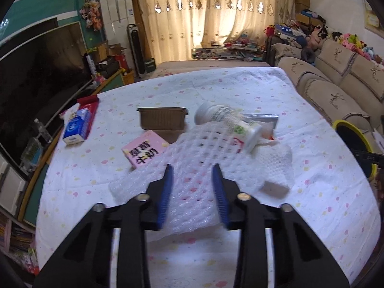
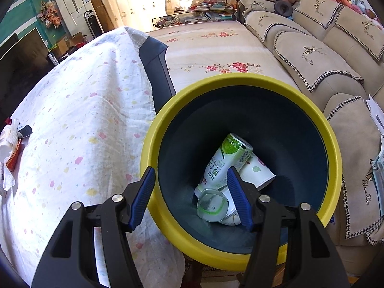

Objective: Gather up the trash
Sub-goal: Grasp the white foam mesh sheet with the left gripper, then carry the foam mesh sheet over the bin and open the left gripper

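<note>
Foam net in reach, bin off to the side — snags are the risk

The left tongs (image 1: pixel 192 175) stand open astride the white foam net (image 1: pixel 192 168) on the bench (image 1: pixel 312 204), not yet pinching it; the net drapes against the white bottle (image 1: pixel 230 124) and a paper towel (image 1: pixel 271 163), so lifting could drag either along. The right tongs (image 2: pixel 189 189) hang open and empty over the yellow-rimmed bin (image 2: pixel 240 79) — it already holds a carton (image 2: pixel 223 163), and light foam may miss its rim.

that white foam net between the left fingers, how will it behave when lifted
The white foam net will probably flop and sag, since it already drapes loosely past the left hand-held gripper. It looks very light, being mostly open mesh. It may snag the plastic bottle lying behind it.
</note>
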The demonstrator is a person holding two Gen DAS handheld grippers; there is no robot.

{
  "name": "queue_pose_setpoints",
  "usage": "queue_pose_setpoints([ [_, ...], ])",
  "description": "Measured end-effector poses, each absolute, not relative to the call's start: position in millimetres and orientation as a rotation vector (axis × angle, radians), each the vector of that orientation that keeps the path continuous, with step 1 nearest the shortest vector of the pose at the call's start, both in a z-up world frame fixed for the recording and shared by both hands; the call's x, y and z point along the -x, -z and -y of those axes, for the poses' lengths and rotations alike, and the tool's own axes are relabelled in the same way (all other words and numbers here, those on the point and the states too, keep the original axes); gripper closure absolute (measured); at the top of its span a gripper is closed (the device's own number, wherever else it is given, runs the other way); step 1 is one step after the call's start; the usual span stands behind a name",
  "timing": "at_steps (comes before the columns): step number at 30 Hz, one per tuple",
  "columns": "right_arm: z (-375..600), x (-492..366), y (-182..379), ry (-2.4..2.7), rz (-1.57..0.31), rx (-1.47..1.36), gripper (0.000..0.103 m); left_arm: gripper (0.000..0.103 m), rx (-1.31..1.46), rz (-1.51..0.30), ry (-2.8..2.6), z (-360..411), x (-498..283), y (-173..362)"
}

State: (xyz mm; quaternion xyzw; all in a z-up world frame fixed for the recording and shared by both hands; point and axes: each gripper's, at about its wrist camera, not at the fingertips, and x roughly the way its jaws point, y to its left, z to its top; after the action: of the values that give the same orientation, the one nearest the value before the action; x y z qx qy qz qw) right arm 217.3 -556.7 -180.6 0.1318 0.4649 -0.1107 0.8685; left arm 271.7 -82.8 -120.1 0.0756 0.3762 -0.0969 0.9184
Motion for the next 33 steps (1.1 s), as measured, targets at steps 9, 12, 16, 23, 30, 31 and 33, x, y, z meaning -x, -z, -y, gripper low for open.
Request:
queue_pose_setpoints([
  [9,555.1,-212.4,176.9,0.225,-0.956,-0.279,0.044,0.095,-0.145,-0.735,0.228,82.6,-254.8,103.0],
  [12,555.1,-208.1,172.3,0.22,-0.941,-0.282,0.044,0.095,-0.142,-0.708,0.242,84.4,-243.4,89.9],
  [16,553.4,-202.3,165.3,0.212,-0.922,-0.283,0.044,0.095,-0.151,-0.667,0.274,93.0,-223.6,69.9],
  [23,558.1,-187.0,154.0,0.207,-0.889,-0.286,0.044,0.095,-0.184,-0.634,0.327,125.7,-203.1,52.2],
  [30,577.9,-166.3,147.0,0.232,-0.861,-0.301,0.044,0.095,-0.21,-0.661,0.414,187.6,-211.9,60.5],
  [31,582.1,-162.5,145.9,0.24,-0.855,-0.304,0.044,0.095,-0.219,-0.662,0.437,201.8,-213.3,61.1],
  [33,591.8,-154.3,144.1,0.259,-0.844,-0.308,0.044,0.095,-0.231,-0.66,0.472,225.7,-219.0,59.9],
])
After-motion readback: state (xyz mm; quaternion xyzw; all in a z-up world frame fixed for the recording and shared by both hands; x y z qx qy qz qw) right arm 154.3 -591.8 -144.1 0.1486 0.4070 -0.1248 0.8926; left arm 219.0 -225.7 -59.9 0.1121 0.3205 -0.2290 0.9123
